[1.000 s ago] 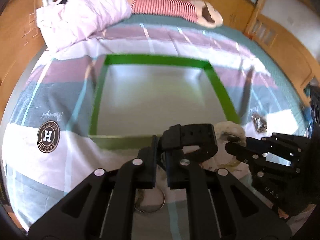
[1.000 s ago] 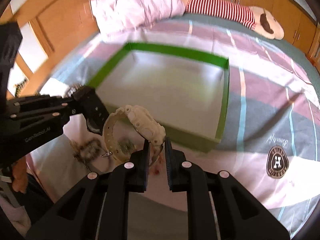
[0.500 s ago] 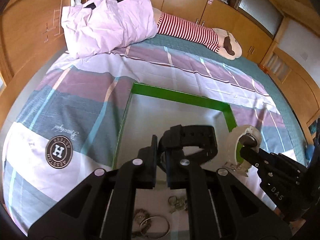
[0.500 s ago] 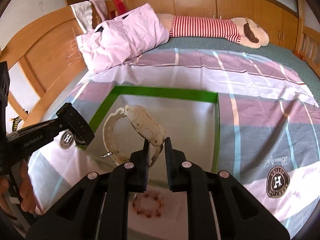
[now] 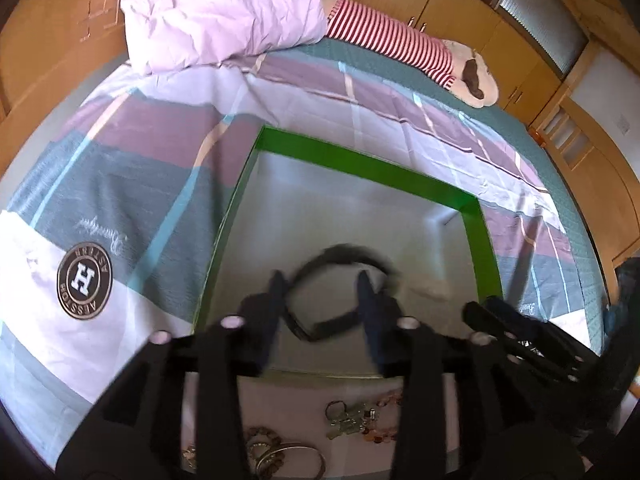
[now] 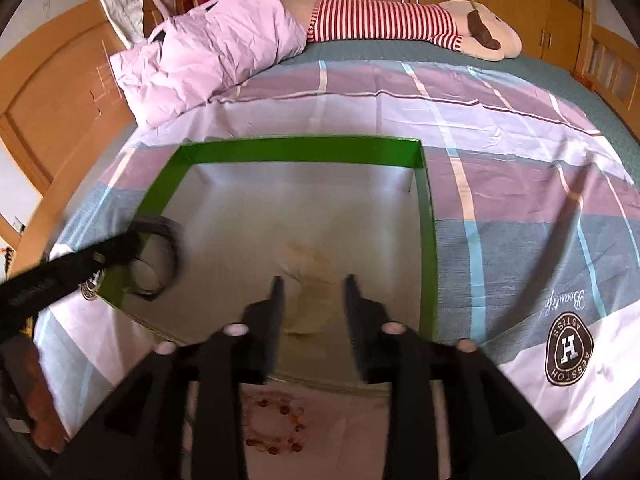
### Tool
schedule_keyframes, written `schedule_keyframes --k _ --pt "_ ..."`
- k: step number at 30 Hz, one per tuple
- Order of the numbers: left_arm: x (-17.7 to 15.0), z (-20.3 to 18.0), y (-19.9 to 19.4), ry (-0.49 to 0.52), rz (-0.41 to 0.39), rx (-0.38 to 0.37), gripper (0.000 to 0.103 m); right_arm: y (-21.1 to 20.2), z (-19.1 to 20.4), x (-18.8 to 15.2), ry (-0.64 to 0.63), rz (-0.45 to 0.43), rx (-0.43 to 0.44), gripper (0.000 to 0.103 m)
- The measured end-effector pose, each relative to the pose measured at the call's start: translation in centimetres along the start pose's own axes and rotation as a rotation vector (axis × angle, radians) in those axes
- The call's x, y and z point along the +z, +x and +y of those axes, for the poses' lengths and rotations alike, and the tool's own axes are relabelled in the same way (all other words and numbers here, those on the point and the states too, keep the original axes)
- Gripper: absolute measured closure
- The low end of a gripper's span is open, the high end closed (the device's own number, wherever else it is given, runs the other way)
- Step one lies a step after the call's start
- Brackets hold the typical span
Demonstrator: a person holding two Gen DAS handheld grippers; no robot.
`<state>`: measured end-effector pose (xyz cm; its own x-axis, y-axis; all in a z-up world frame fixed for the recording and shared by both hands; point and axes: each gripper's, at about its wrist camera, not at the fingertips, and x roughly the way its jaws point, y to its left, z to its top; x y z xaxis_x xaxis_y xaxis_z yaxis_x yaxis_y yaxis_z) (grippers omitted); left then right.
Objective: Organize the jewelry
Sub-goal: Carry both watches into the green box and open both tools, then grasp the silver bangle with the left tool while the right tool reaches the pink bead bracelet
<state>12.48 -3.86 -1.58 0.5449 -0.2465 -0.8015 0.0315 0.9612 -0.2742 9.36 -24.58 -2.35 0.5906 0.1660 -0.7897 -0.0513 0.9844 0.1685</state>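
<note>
At lower centre, the black strap watch (image 5: 340, 292) sits blurred between the left gripper (image 5: 320, 304)'s just-parted jaws, over the green-rimmed tray (image 5: 360, 164).

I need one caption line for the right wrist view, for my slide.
Right tool, just opened, releases a cream watch into the green tray on the bed.

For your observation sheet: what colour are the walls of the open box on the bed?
Bright green walls on the box, clearest in the right wrist view.

Bright daylight, soft shadows, strong fisheye bending and dark corners at the edges, black watch (image 5: 340, 292) and cream watch (image 6: 310, 280) smeared by motion blur
</note>
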Motion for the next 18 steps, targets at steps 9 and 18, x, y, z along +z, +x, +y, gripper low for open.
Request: schedule_keyframes --k 9,18 --pt "-2.8 -0.9 -2.6 0.144 0.101 0.008 0.065 -0.7 1.2 -5.7 -0.098 0.187 0.086 0.067" --pt "-5.0 1.3 -1.0 0.122 0.228 0.061 0.053 4.5 0.9 -8.5 -0.083 0.322 0.035 0.087"
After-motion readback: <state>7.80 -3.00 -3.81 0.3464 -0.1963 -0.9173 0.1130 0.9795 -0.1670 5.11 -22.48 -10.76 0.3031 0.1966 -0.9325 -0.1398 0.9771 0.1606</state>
